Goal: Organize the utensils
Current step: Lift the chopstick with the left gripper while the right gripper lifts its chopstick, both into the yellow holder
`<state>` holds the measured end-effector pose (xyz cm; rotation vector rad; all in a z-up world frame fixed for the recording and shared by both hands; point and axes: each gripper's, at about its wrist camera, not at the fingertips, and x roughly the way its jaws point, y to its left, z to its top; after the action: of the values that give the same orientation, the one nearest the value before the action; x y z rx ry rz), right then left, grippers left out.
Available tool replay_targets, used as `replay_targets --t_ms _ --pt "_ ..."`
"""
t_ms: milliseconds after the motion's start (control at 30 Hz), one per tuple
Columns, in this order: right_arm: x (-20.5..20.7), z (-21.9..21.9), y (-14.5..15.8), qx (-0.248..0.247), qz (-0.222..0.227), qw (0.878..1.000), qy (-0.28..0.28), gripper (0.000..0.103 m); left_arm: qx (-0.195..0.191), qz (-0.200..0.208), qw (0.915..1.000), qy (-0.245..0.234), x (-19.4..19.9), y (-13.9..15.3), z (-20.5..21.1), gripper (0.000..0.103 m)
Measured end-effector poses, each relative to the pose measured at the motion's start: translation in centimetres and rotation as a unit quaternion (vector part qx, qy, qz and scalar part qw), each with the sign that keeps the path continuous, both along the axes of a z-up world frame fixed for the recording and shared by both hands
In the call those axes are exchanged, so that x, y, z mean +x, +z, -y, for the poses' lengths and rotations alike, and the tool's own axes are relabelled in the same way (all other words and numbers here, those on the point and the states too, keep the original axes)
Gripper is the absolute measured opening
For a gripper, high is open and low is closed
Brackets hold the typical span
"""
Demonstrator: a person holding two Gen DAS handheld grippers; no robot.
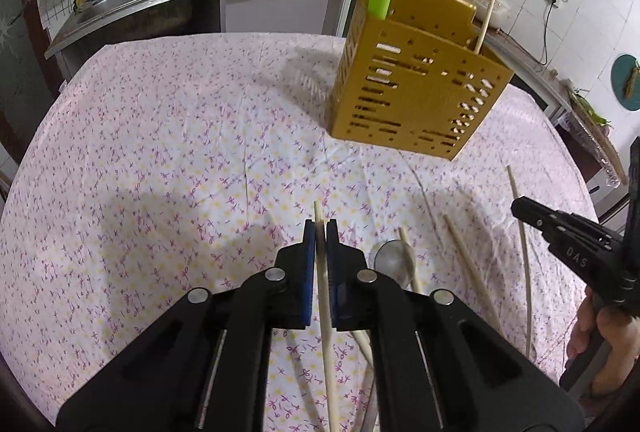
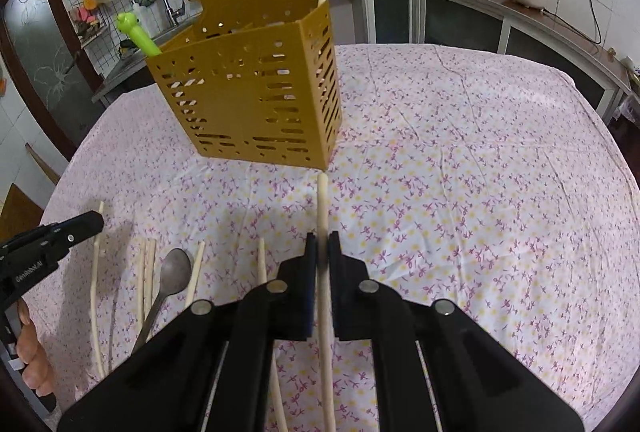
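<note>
With both tools pinching thin sticks: left gripper clamping one chopstick, right gripper clamping another chopstick, yellow holder standing ahead on the cloth. Risking a slip or swivel, grips sitting off-centre; risking tipping the holder on insertion.

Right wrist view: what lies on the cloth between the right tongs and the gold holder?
Only bare floral cloth; the chopstick clamped in the right tongs points across it toward the holder.
</note>
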<state>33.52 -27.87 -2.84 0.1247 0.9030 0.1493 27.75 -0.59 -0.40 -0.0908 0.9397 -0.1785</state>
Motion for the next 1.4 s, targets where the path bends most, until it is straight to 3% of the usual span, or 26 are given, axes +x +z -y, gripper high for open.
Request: replay_targets --t_ms 433,933,1233,1400 --pt "-0.9 0.5 1.3 0.025 0.023 0.999 -0.005 0.006 -0.006 0.043 0.9990 -0.006 -1.4 3.1 -0.3 0.004" --pt "-2.7 2.1 5.0 0.041 0.085 0.995 -0.023 0.006 -0.016 0.110 0.9935 -0.024 -3.3 8.2 0.2 0.004" --pt "-2.7 2.3 9.1 0.048 0.149 0.987 -0.037 0.006 -0.021 0.151 0.9879 -0.026 -2.7 12.5 0.4 0.004" --pt "-1.3 2.5 13.1 0.056 0.193 0.978 -0.049 0.006 -0.017 0.183 0.9824 -0.032 -1.1 16.2 1.5 0.004"
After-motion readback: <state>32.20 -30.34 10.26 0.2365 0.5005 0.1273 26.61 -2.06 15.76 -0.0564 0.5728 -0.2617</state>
